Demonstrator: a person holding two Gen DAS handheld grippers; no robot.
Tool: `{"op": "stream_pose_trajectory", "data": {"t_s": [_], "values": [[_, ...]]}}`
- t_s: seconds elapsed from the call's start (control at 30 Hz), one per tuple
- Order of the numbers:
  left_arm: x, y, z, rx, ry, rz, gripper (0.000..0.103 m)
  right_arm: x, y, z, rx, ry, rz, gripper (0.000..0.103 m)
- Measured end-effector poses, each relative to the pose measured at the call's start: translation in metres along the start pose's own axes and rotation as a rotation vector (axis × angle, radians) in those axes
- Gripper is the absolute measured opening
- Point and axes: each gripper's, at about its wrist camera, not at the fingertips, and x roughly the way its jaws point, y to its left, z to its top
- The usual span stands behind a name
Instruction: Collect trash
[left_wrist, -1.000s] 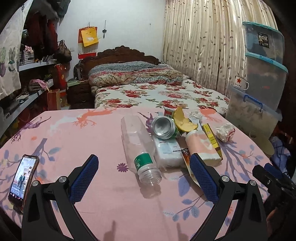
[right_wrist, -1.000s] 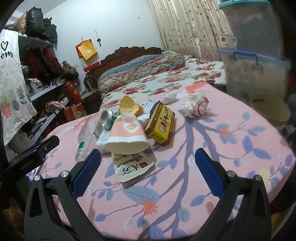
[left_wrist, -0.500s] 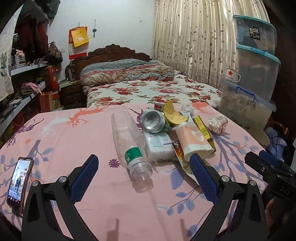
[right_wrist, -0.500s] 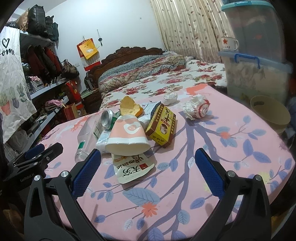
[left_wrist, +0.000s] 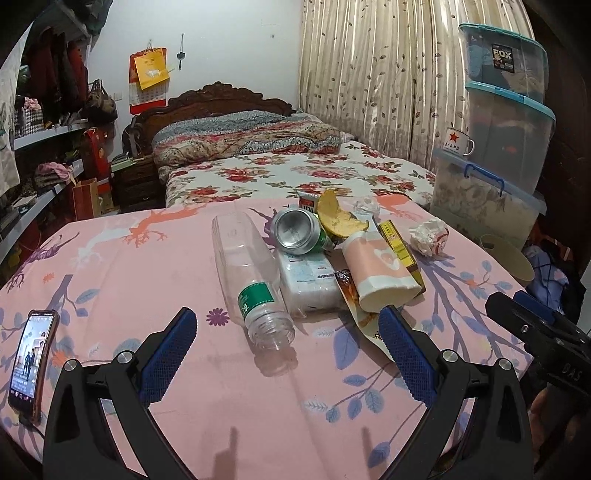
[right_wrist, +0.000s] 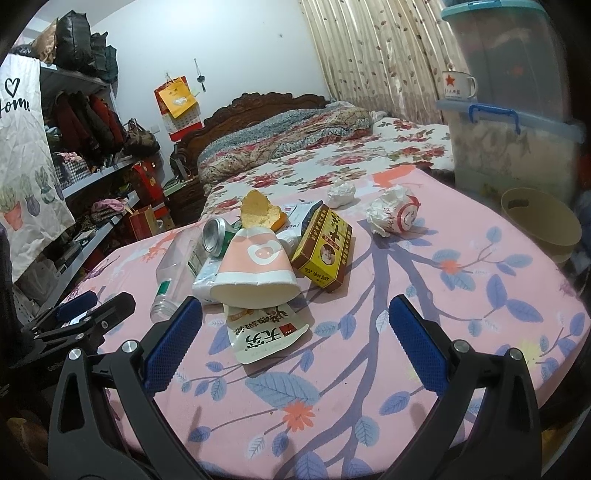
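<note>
Trash lies in a pile on the pink floral table: a clear plastic bottle, a crushed can, a pink paper cup, a yellow box, a white snack pouch, a tissue pack, a fruit peel and crumpled paper. My left gripper is open and empty, just short of the bottle's mouth. My right gripper is open and empty, over the pouch in front of the cup.
A phone lies at the table's left edge. A beige bin stands off the table's right side, below stacked storage boxes. A bed lies behind the table, shelves on the left.
Both grippers have drawn back a little from the pile and shifted slightly; the view has panned. Nothing on the table has moved. Both jaws stay open.
</note>
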Motion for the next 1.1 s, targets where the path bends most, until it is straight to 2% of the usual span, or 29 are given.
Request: {"op": "stream_pose_trajectory", "data": {"t_s": [0.13, 0.43, 0.9, 1.1], "values": [[0.0004, 0.0003, -0.0007, 0.000, 0.001, 0.002, 0.094, 0.0011, -0.0010, -0.0016, 0.009, 0.007, 0.004, 0.099], [0.0023, -0.0017, -0.0023, 0.009, 0.006, 0.000, 0.094, 0.0033, -0.0058, -0.0024, 0.022, 0.022, 0.019, 0.087], [0.0051, 0.0042, -0.0049, -0.024, -0.019, 0.034, 0.094, 0.0069, -0.0073, -0.0028, 0.022, 0.031, 0.027, 0.086], [0.0054, 0.0045, -0.0073, -0.016, -0.031, 0.055, 0.094, 0.0086, -0.0049, -0.0039, 0.015, 0.043, 0.038, 0.077]]}}
